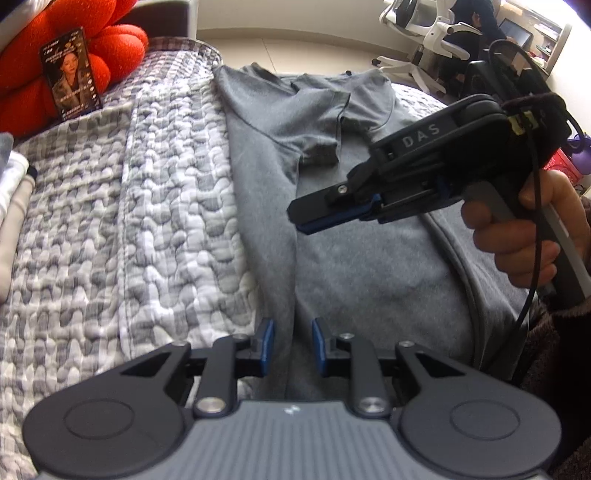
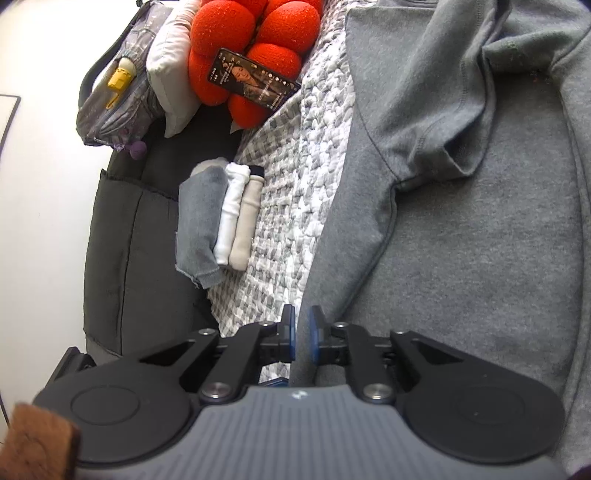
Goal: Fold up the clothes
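A grey sweatshirt (image 1: pixel 369 266) (image 2: pixel 461 240) lies flat on the quilted cover (image 1: pixel 129 221), one side folded inward. Its sleeve (image 1: pixel 317 122) (image 2: pixel 443 122) is laid across the chest. My left gripper (image 1: pixel 292 345) hangs over the long folded edge, jaws apart, and the cloth shows flat in the gap. My right gripper (image 1: pixel 299 223) (image 2: pixel 303 334) hovers above the sweatshirt's middle, held by a hand (image 1: pixel 517 236). Its blue pads stand a narrow slit apart. Nothing hangs from them.
A red flower cushion (image 1: pixel 74 48) (image 2: pixel 258 37) with a phone (image 1: pixel 70 74) leaning on it sits at the head end. Folded clothes (image 2: pixel 221 221) are stacked at the quilt's edge beside a dark seat. A white office chair (image 1: pixel 417 33) stands beyond the bed.
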`<state>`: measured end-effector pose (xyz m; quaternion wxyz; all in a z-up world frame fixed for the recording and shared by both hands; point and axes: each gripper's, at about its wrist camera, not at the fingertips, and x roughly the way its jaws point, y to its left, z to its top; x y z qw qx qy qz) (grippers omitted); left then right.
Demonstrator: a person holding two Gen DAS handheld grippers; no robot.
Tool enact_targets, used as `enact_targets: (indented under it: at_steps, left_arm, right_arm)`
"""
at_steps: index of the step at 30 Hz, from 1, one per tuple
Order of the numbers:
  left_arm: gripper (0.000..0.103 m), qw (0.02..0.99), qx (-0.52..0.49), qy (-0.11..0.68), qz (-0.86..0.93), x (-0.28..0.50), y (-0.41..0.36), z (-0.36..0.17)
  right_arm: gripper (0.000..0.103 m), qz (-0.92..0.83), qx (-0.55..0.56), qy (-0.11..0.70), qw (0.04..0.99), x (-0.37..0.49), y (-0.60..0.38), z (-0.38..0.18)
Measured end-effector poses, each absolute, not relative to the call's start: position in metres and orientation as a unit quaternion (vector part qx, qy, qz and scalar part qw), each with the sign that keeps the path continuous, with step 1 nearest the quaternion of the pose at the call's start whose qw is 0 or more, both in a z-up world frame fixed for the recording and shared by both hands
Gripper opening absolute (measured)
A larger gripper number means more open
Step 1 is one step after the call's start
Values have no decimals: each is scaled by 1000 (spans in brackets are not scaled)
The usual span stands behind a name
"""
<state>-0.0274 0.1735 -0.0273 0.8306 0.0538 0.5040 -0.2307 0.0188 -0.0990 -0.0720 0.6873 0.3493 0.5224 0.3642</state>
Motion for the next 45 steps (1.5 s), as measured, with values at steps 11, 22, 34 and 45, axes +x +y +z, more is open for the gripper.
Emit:
enact_targets:
  at_steps: [11, 22, 34, 45]
  left_arm:
    - [23, 808, 13, 547, -218, -32, 207, -44]
    - [24, 798, 47, 553, -234, -42, 190, -55]
    - [4, 813, 24, 530, -240, -52, 198, -40]
    - [4, 808, -56, 499, -309, -59, 186, -3]
  right_arm:
    - [45, 369, 329, 528, 690, 10, -106, -71]
    - [40, 392, 272, 556, 680, -7, -85, -73]
    - [36, 407, 200, 568, 687, -32, -90, -68]
    - [31, 431, 220, 603, 634, -44, -78, -94]
